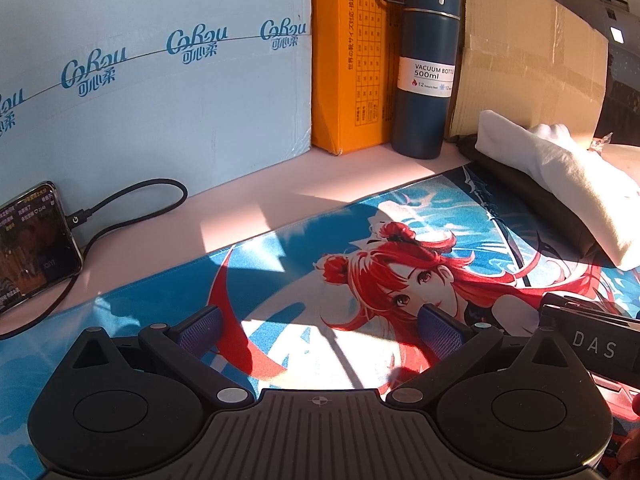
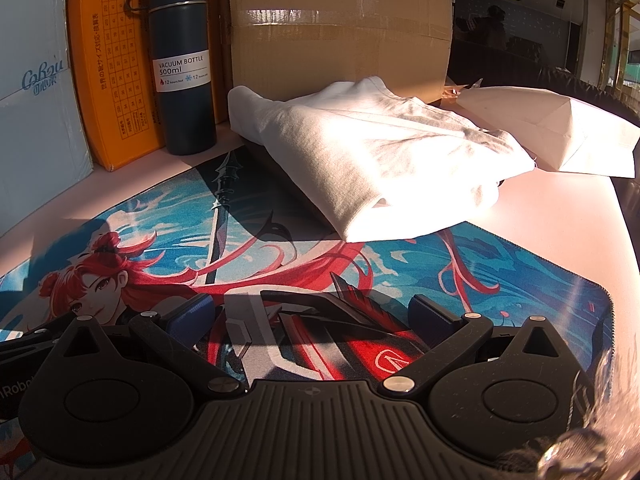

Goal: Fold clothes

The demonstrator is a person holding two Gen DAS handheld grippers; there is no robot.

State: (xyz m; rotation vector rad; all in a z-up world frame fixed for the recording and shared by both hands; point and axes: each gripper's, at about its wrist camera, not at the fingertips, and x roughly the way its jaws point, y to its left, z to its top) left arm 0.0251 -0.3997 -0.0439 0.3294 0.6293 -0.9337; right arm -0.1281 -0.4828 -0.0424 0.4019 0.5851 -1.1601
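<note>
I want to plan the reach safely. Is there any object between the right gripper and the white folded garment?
Nothing visible stands in the way. The right gripper is open over the printed desk mat, and only bare mat lies between it and the white garment. The vacuum bottle stands off to the left, beside the cardboard box.

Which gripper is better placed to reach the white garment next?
Right, probably. The right gripper, jaws open, faces the white garment straight ahead; from the left gripper, also open, it lies far off to the right.
</note>
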